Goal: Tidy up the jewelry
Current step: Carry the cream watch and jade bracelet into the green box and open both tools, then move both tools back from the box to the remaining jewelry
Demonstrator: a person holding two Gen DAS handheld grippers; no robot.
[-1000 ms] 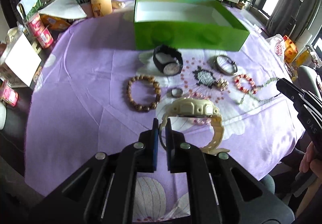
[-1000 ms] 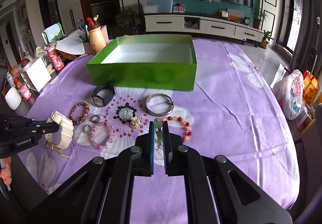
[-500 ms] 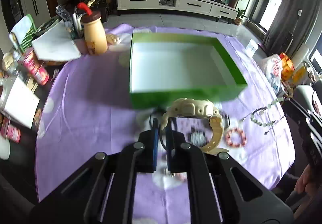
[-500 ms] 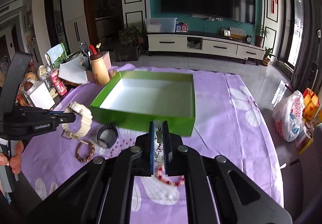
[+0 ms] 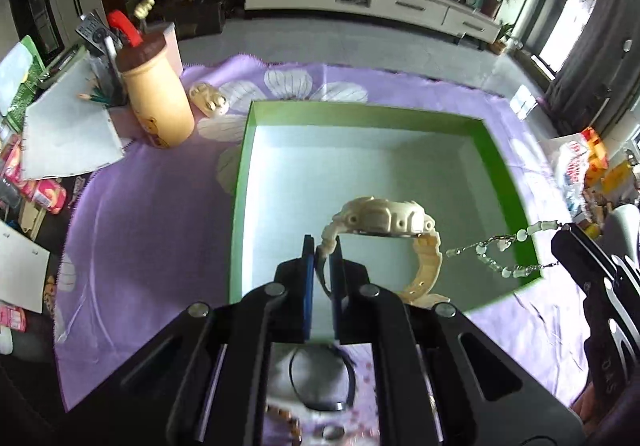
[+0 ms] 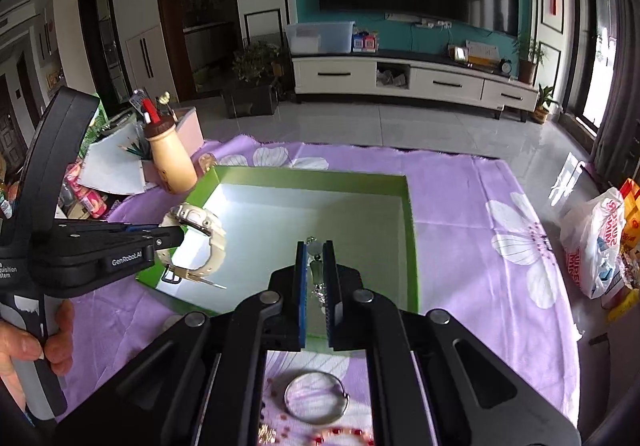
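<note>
My left gripper (image 5: 322, 246) is shut on the strap of a cream watch (image 5: 384, 221) and holds it above the near part of the open green box (image 5: 240, 181). The watch also shows in the right wrist view (image 6: 196, 221), over the box's left corner (image 6: 412, 230). My right gripper (image 6: 314, 250) is shut on a pale green bead necklace (image 6: 316, 266) and holds it over the box's near side. The necklace hangs in the left wrist view (image 5: 500, 250) at the box's right edge.
A silver bangle (image 6: 316, 398), red beads (image 6: 340, 436) and a black watch (image 5: 320, 382) lie on the purple cloth (image 5: 152, 230) in front of the box. A tan bottle (image 5: 154, 101), papers and snack packs crowd the left. A plastic bag (image 6: 592, 246) sits right.
Both grippers have risen and moved forward from the jewelry on the cloth to above the green box, carrying the watch and the necklace.
</note>
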